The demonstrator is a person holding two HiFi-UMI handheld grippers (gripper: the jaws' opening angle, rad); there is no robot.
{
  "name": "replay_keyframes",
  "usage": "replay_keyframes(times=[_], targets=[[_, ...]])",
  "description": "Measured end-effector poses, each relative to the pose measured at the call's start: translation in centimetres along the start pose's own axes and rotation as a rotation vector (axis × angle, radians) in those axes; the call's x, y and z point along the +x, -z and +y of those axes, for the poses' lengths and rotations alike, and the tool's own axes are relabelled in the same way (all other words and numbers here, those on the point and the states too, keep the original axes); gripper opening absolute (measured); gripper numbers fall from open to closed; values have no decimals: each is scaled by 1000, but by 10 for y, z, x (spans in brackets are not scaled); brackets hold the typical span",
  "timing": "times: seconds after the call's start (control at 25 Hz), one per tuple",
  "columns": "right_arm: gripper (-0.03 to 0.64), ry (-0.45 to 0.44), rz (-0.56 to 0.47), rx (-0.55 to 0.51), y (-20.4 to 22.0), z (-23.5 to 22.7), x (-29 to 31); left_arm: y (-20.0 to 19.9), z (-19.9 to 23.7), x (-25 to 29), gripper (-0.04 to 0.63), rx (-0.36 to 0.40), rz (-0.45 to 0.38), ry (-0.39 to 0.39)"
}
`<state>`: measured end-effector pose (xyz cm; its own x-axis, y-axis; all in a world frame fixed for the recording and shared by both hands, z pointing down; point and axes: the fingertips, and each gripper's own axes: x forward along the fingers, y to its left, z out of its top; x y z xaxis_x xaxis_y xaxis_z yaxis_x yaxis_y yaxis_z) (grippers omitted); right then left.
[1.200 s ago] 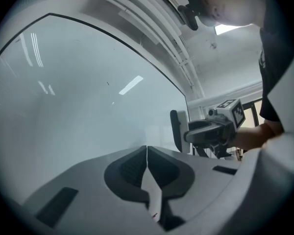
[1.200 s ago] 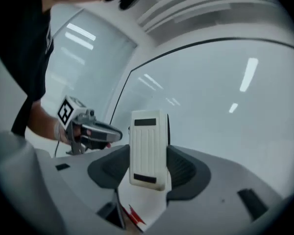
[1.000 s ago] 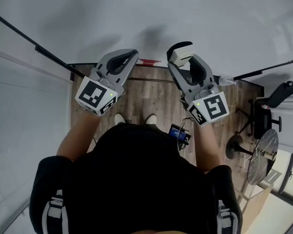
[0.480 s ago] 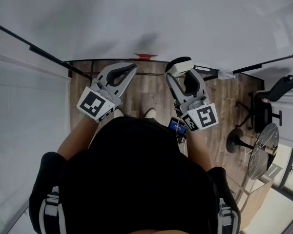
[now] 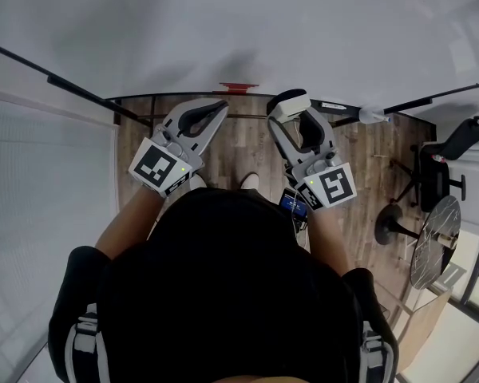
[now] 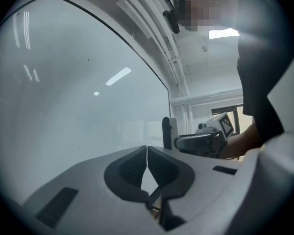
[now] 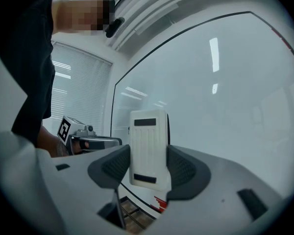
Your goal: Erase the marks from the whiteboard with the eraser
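The whiteboard point(image 5: 223, 30) fills the top of the head view and looks plain grey-white, with no marks that I can make out on it. A small red patch point(image 5: 238, 88) sits at its lower edge. My right gripper point(image 5: 297, 118) is shut on a white eraser point(image 5: 290, 100), held upright near that edge. In the right gripper view the eraser point(image 7: 148, 141) stands between the dark pads point(image 7: 115, 166), in front of the whiteboard point(image 7: 225, 97). My left gripper point(image 5: 215, 108) is to its left, shut and empty; in the left gripper view its jaws point(image 6: 146, 155) meet.
Below the board is a wooden floor point(image 5: 239, 146). A black office chair point(image 5: 439, 170) and a round stand point(image 5: 431, 238) are at the right. A small device with a blue screen point(image 5: 291, 204) lies by the person's feet. Window blinds point(image 5: 40, 182) cover the left.
Both grippers have come down from the board face to its lower edge and closer to the body. The eraser stays in the right gripper.
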<state>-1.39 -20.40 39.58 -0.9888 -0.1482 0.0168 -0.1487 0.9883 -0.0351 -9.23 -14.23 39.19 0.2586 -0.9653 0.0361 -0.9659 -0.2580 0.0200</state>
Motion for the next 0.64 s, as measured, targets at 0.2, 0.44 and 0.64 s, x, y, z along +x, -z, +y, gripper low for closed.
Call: replay_keyframes(times=[0.2, 0.44, 0.64], targets=[[233, -11, 3, 1, -1, 2, 1, 0, -1, 1, 8, 2, 16, 2], [233, -16, 16, 0, 4, 3, 5, 3, 0, 2, 8, -3, 19, 0], [233, -22, 19, -6, 0, 7, 7, -2, 3, -1, 8, -4, 21, -3]])
